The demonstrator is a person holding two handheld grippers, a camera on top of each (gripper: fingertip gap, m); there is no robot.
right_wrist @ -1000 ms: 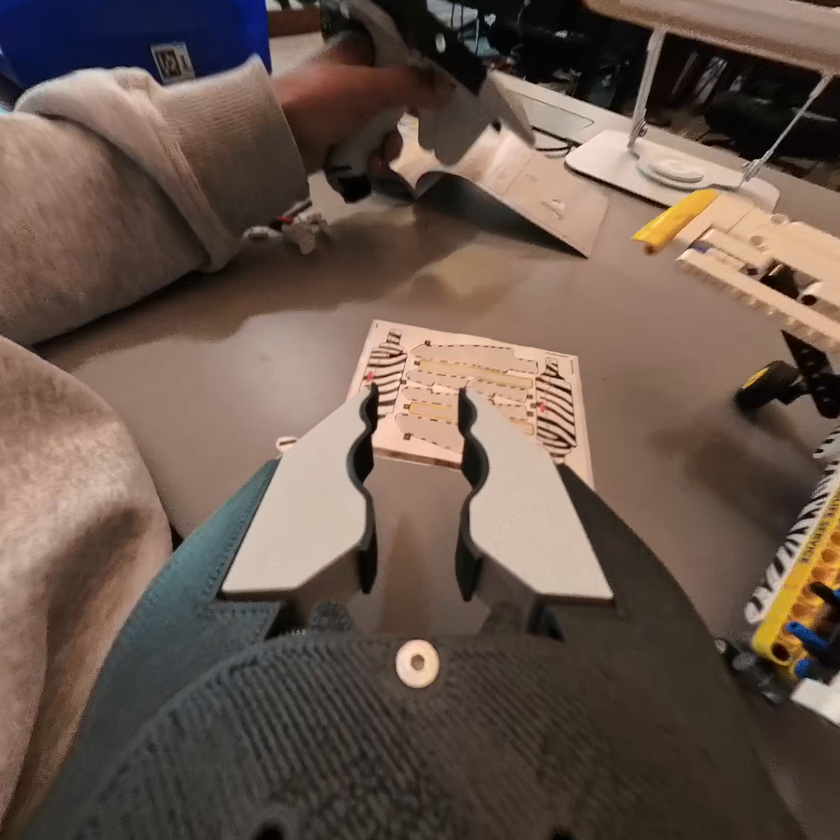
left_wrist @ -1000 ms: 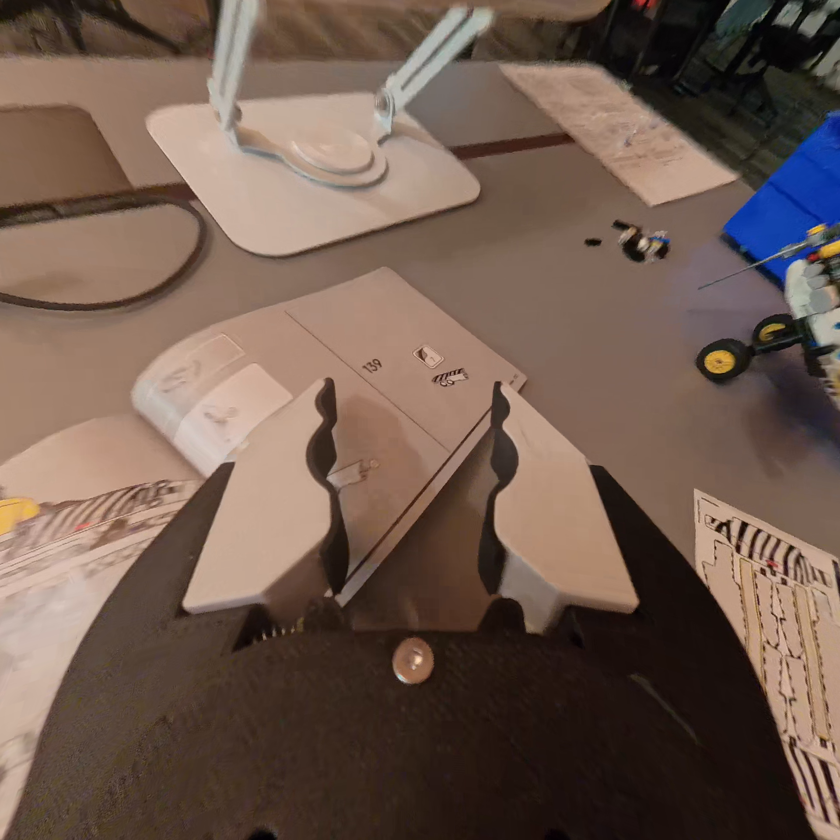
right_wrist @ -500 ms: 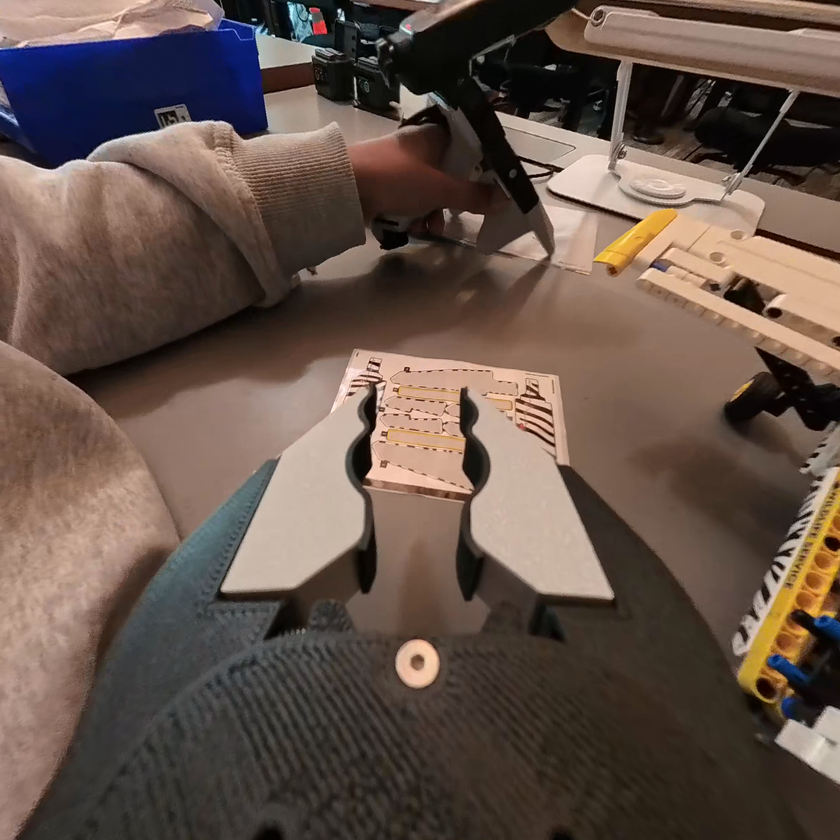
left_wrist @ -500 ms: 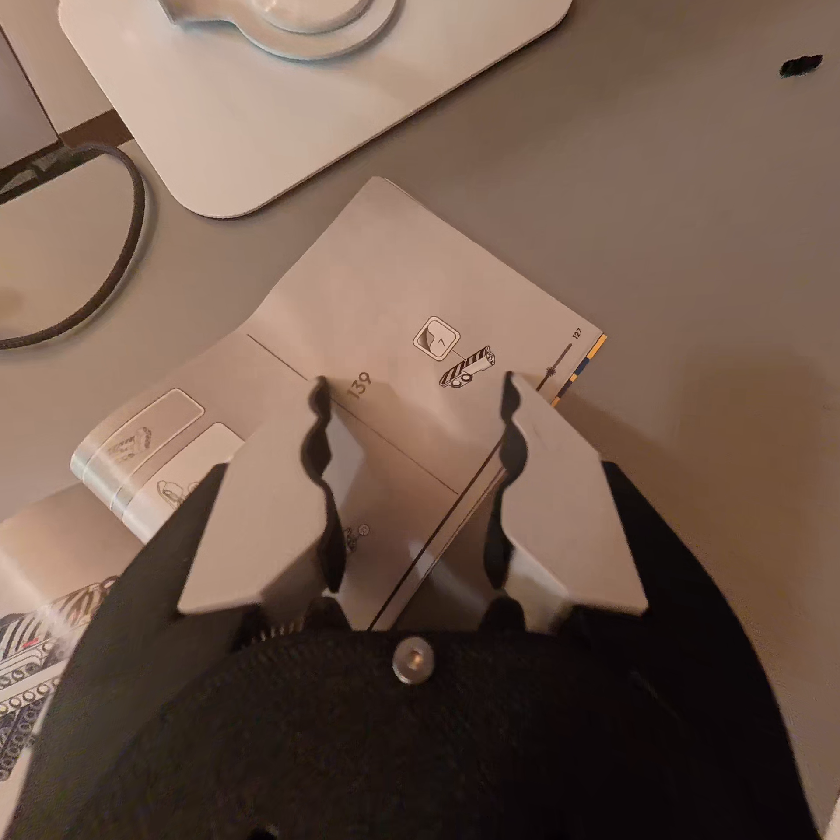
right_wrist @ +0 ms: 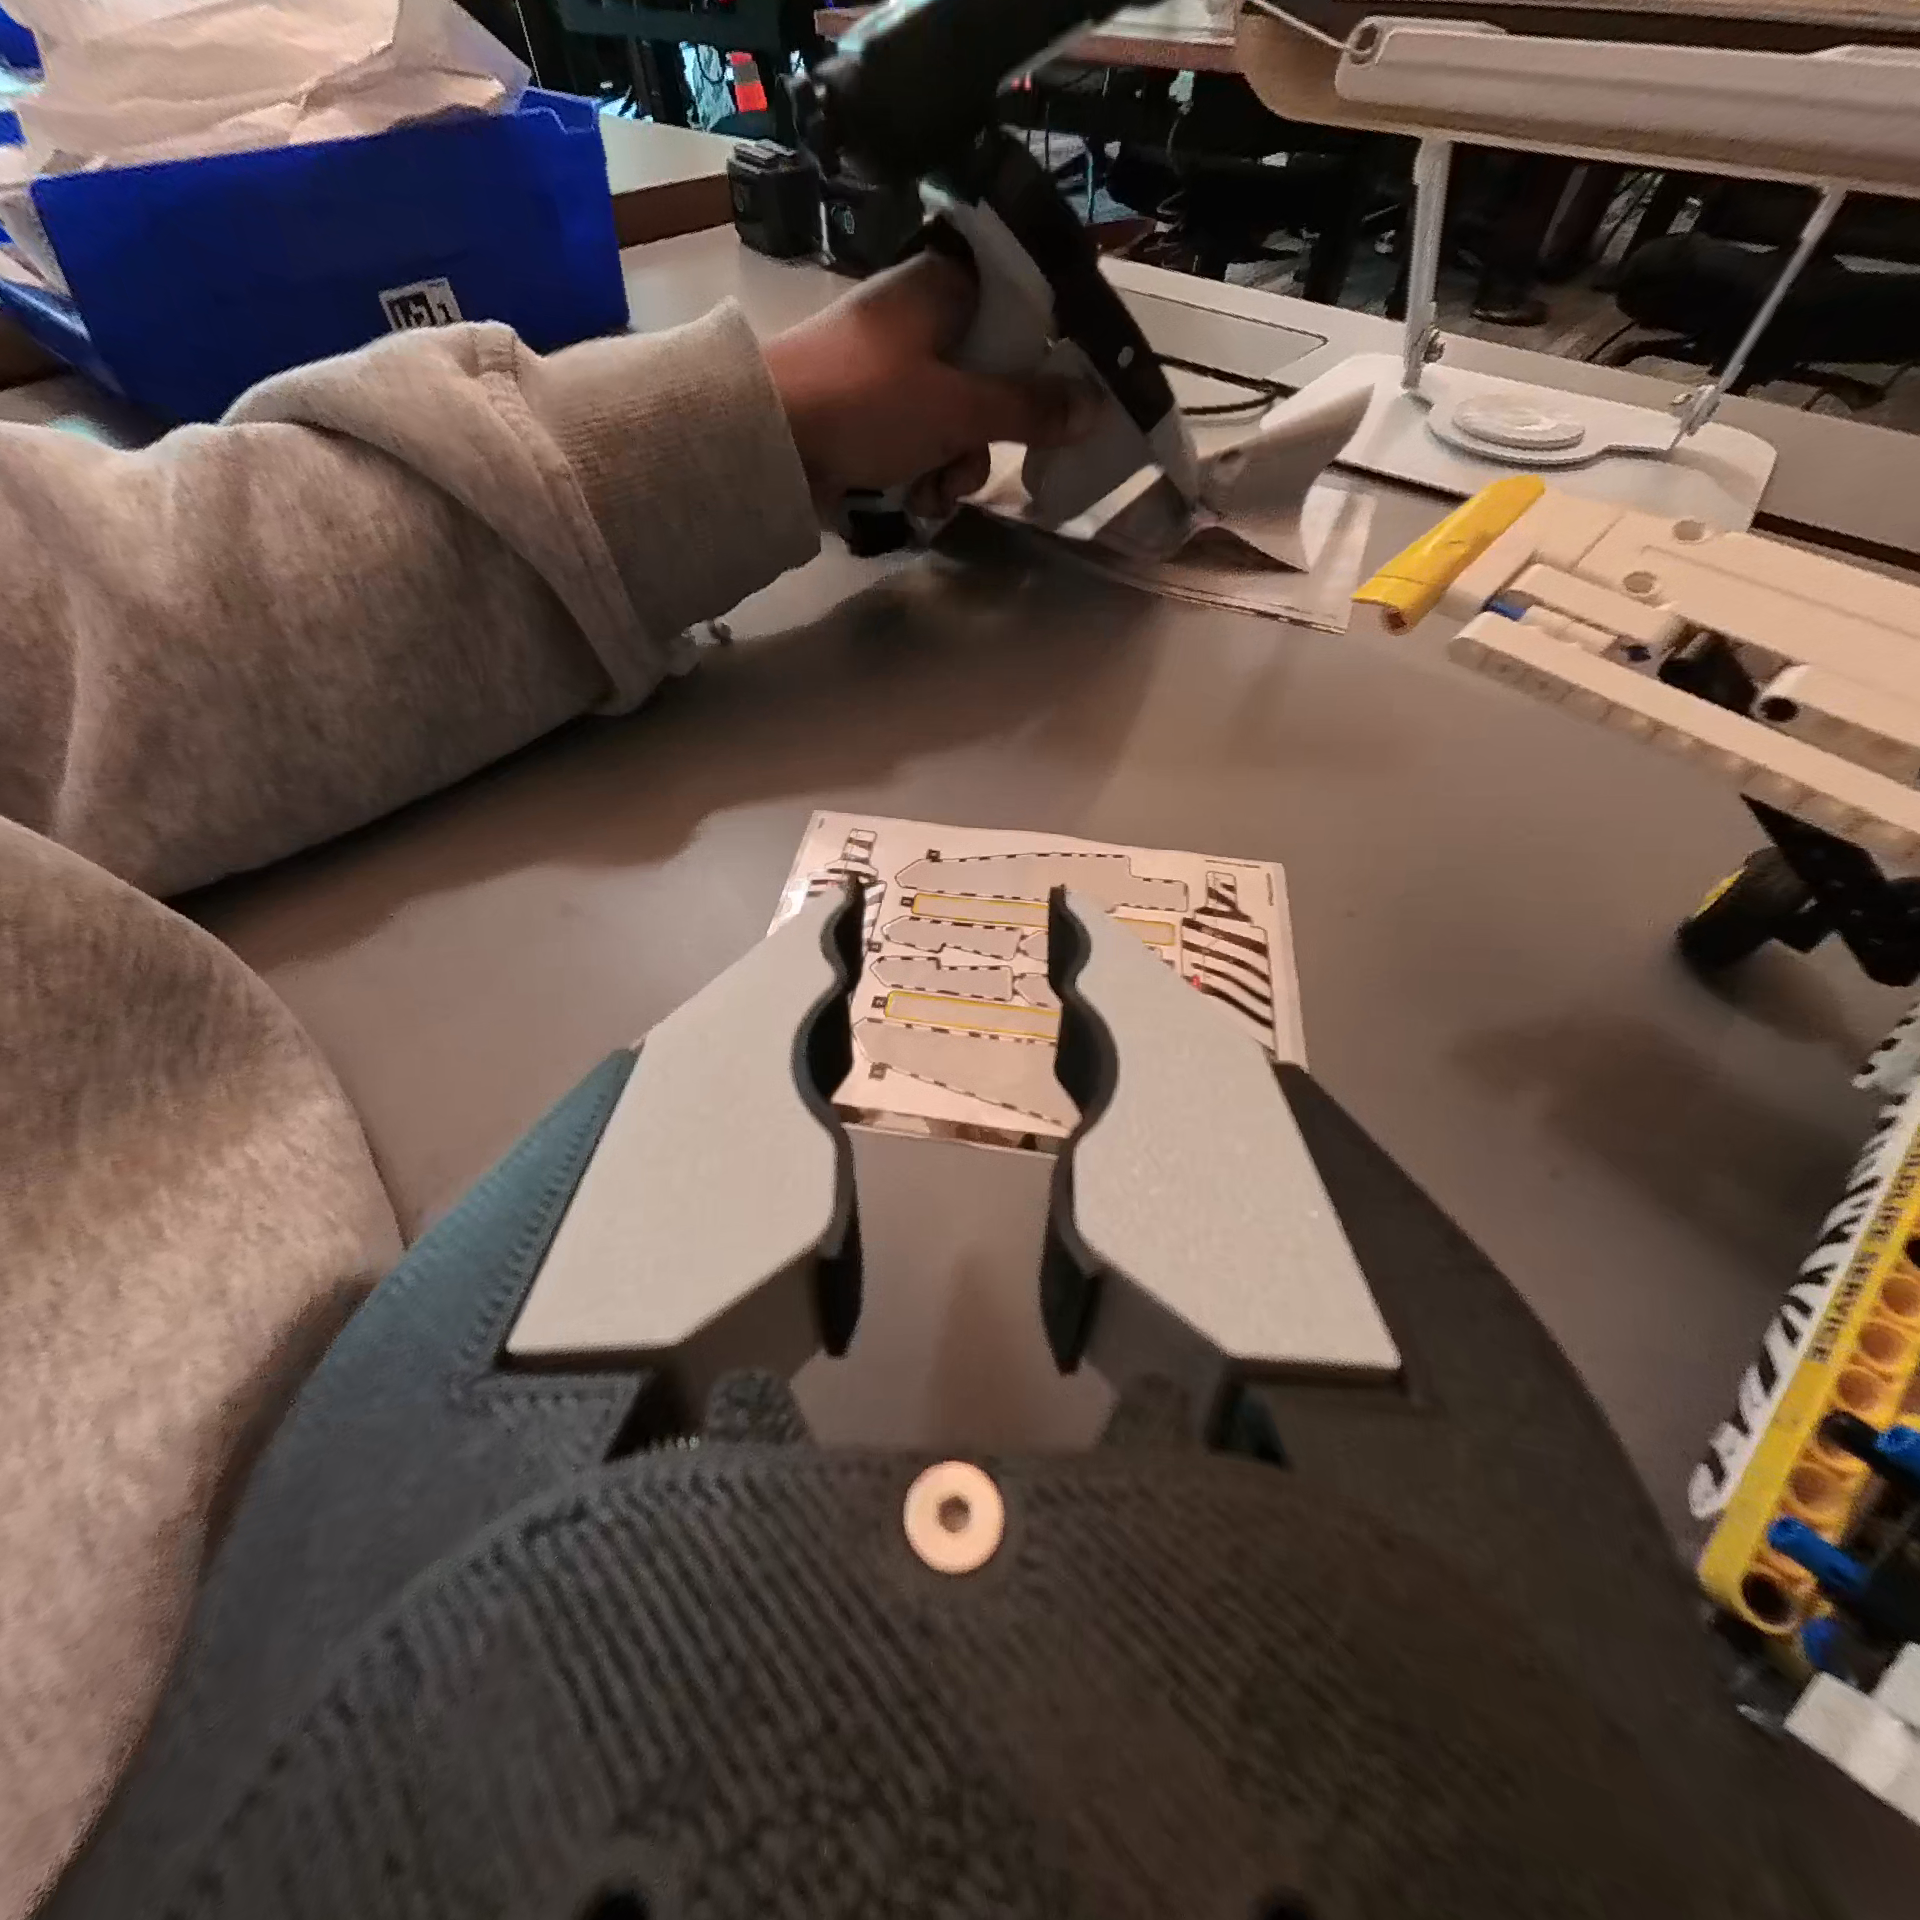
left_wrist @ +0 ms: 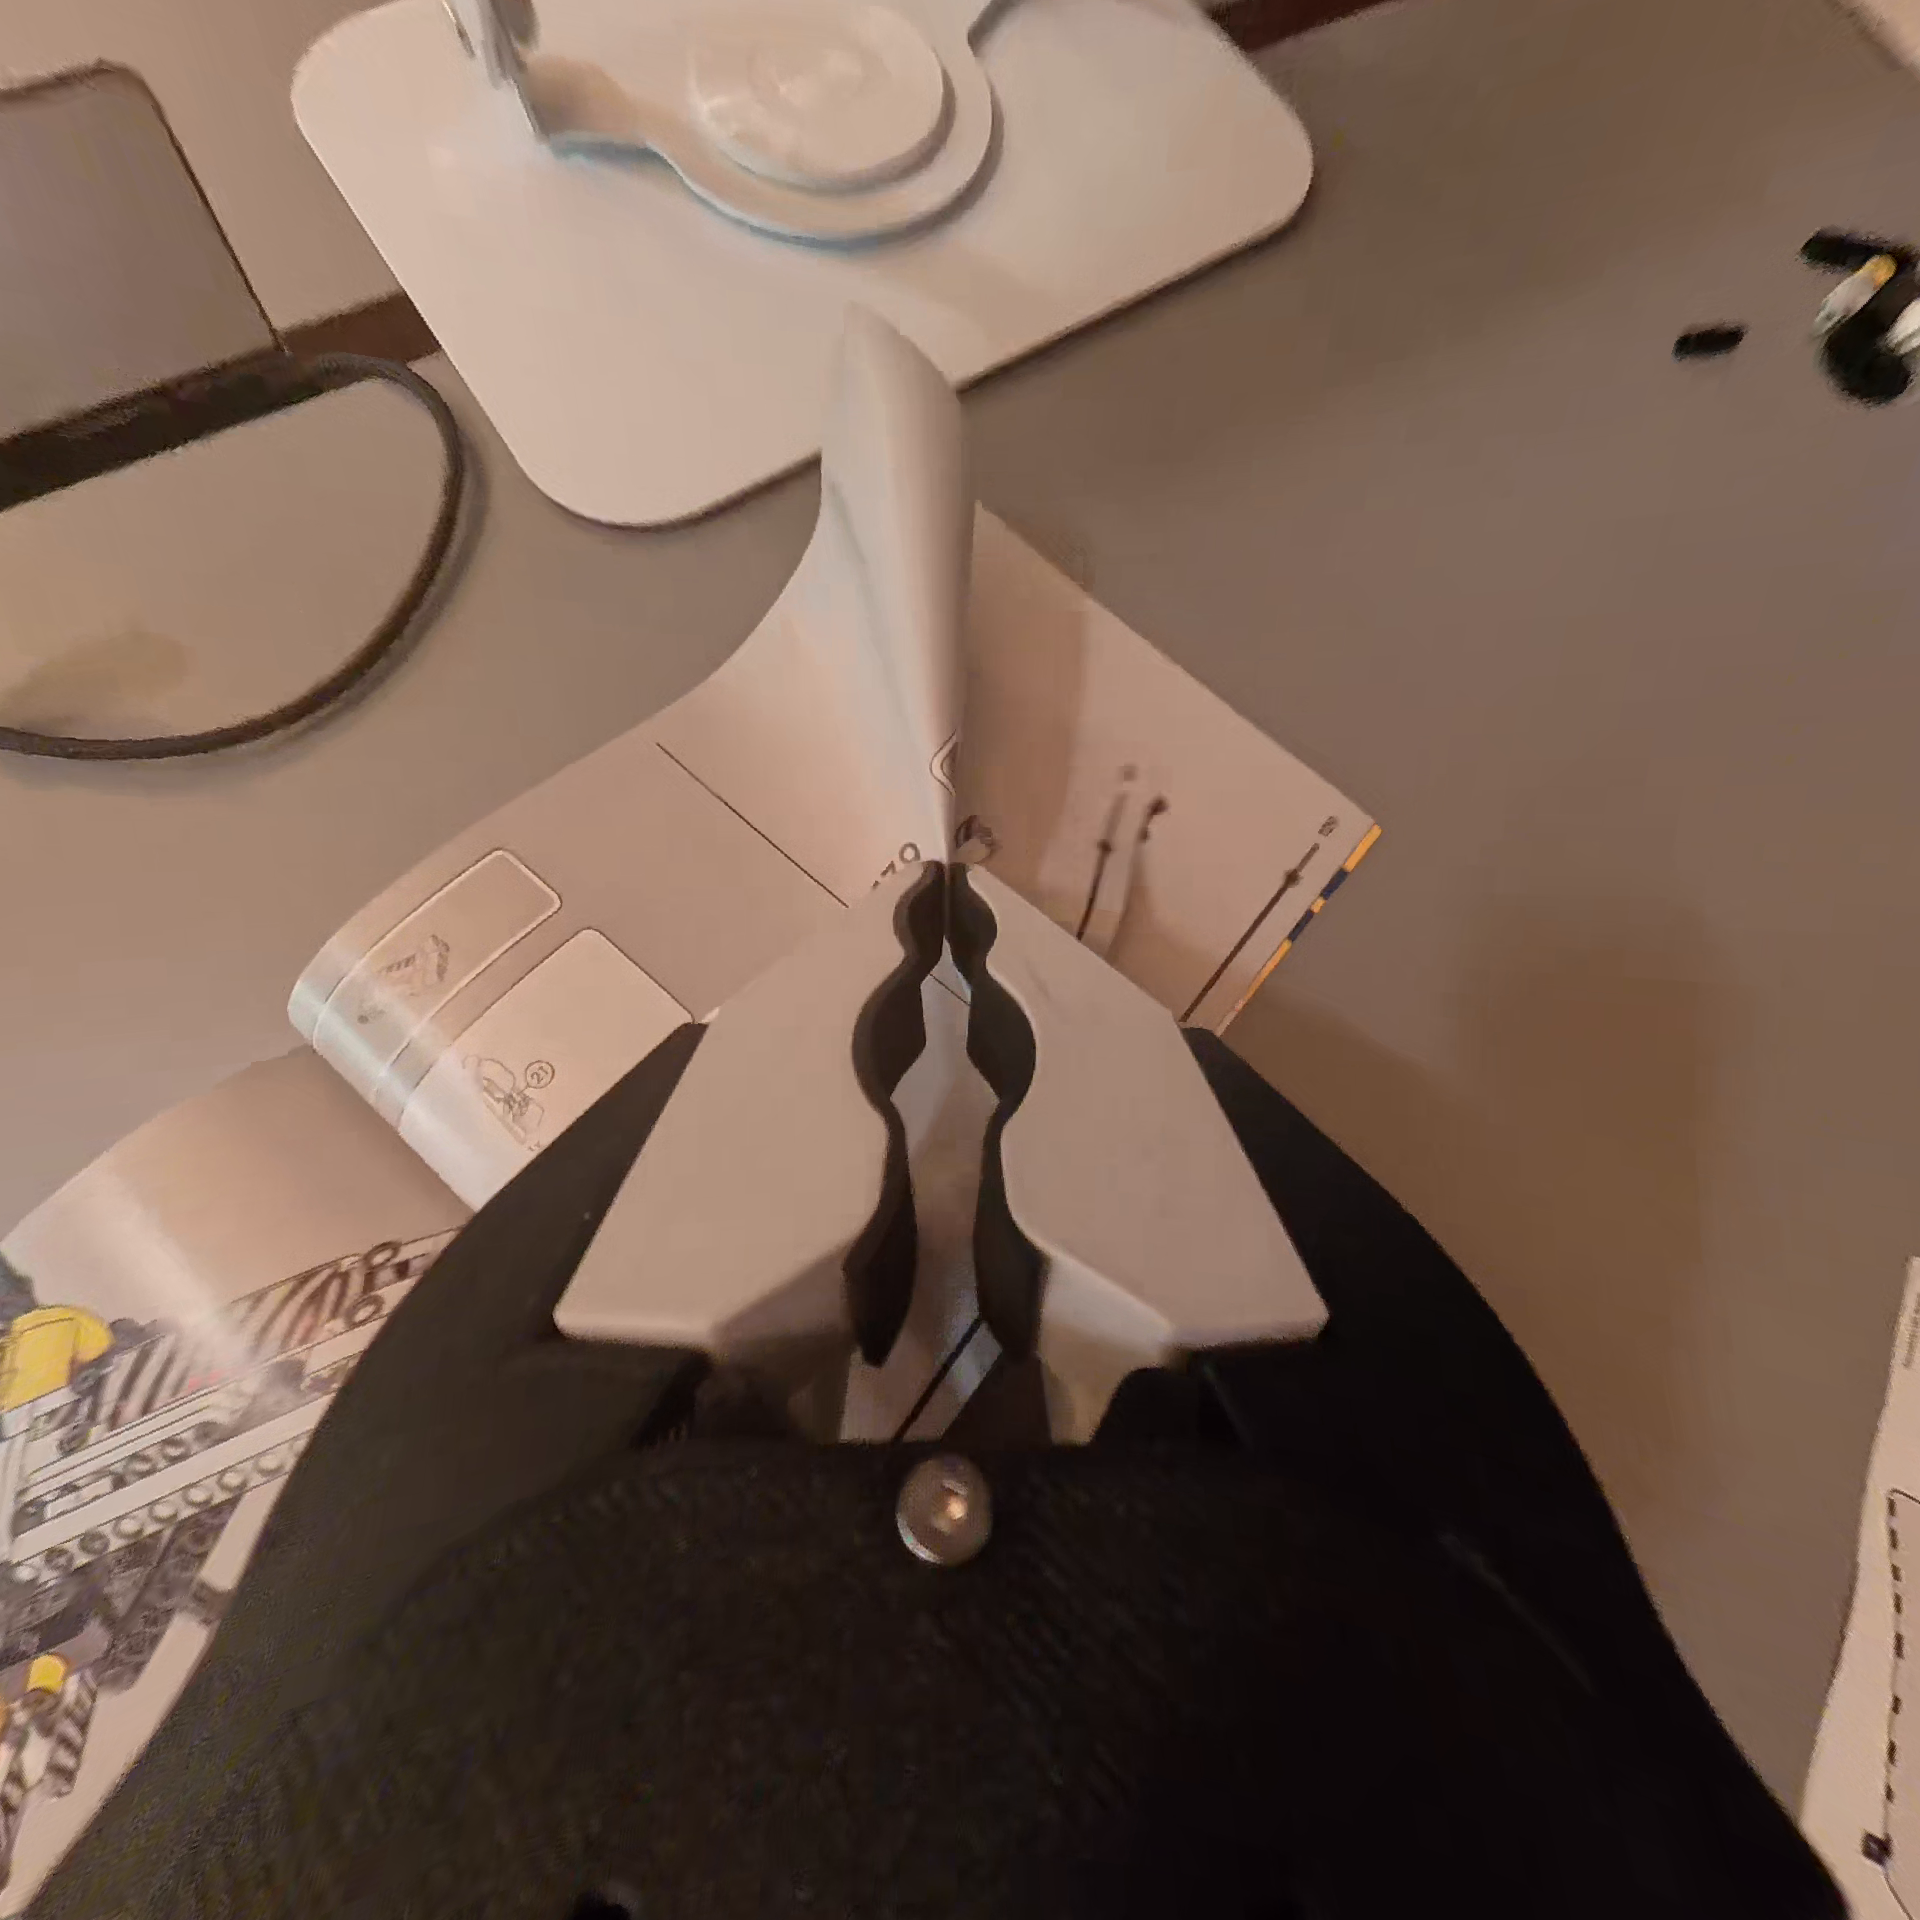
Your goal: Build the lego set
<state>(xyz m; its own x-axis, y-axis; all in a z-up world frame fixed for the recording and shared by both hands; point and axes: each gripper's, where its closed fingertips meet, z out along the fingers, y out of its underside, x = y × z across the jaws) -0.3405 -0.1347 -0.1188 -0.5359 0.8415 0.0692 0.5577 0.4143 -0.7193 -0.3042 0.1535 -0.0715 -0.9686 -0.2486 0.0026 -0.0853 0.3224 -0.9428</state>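
My left gripper (left_wrist: 943, 883) is shut on a page (left_wrist: 894, 582) of the open instruction booklet (left_wrist: 644, 894) and lifts it so it stands up curled. The same gripper (right_wrist: 1184, 488) shows far off in the right wrist view, pinching the raised page (right_wrist: 1288, 442). My right gripper (right_wrist: 956, 914) is open and empty, hovering over a sticker sheet (right_wrist: 1236, 935) with zebra stripes on the grey table. The partly built white and yellow lego vehicle (right_wrist: 1704, 644) stands at the right, with a yellow beam section (right_wrist: 1839, 1403) nearer.
A white lamp base (left_wrist: 810, 208) stands behind the booklet, with a black cable (left_wrist: 312, 644) to its left. Small loose lego parts (left_wrist: 1860, 322) lie at the far right. A blue bin (right_wrist: 332, 239) with paper stands at the back left. A person's sleeve (right_wrist: 364, 561) crosses the table. Tip to tip, the grippers are about 30 cm apart.
My left gripper has closed on the booklet page and raised it, showing the page beneath. The right gripper has stayed open and moved slightly forward over the sticker sheet.
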